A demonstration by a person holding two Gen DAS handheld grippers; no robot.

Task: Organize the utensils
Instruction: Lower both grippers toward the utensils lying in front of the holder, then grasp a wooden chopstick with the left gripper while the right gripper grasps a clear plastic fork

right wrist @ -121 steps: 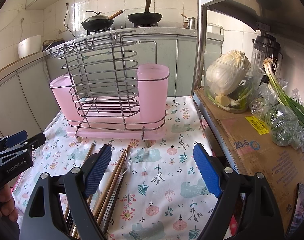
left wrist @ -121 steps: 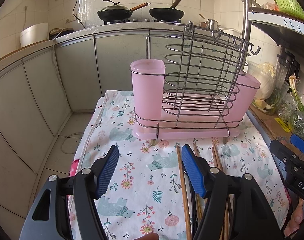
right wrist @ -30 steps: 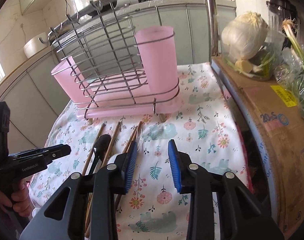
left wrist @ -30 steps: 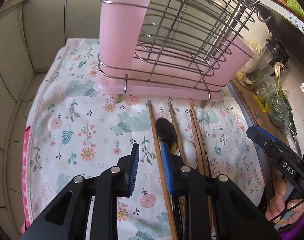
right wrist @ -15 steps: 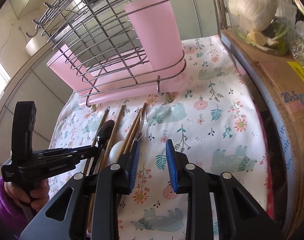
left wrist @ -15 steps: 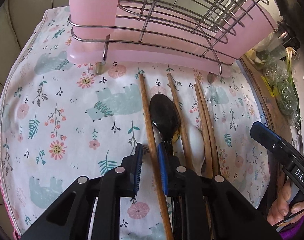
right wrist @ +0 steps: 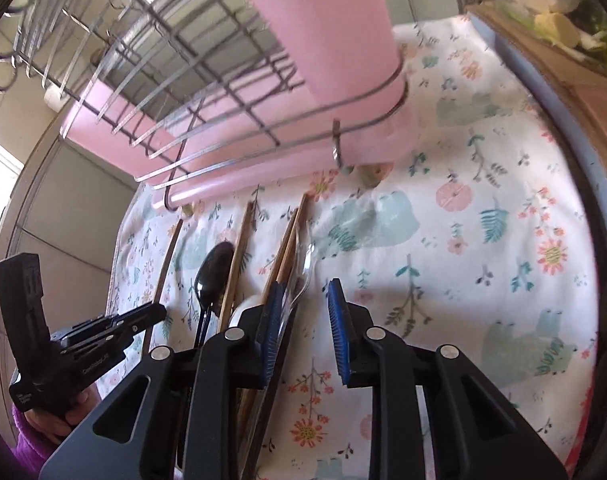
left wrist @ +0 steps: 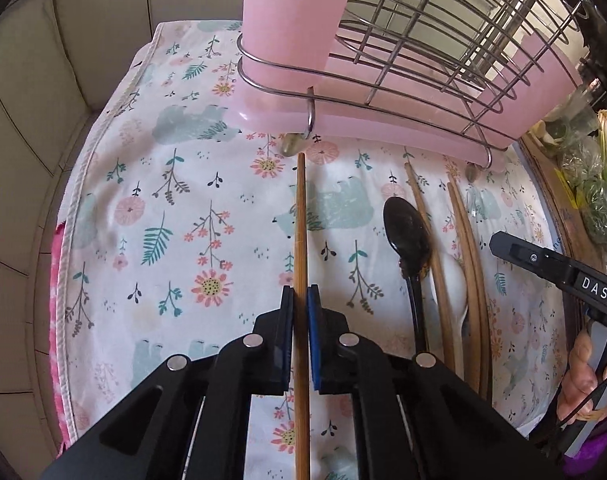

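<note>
— Both grippers have dropped toward the cloth since the earlier view, and the left gripper [left wrist: 299, 294] has gone from wide open to closing on one wooden chopstick [left wrist: 300, 220], the leftmost of the lot — the blue pads look pressed against its sides.

— And the right gripper [right wrist: 305, 290]?

— Jaws part open with only cloth showing in the gap; it hangs just right of the other chopsticks [right wrist: 288, 240], beside a clear spoon [right wrist: 306, 266].

— How should the lift go?

— I'd raise it straight, keep it level so it doesn't swing, then tip it upright over the near pink cup [left wrist: 299, 16] of the wire rack [left wrist: 431, 36]. The hold is about midway along the stick, which should balance it.

— What's the stick like?

— Thin, plain brown wood, lying flat on the flowered cloth [left wrist: 163, 200], far tip just short of the rack's foot. A black spoon [left wrist: 407, 232] lies to its right, apart from it.
</note>
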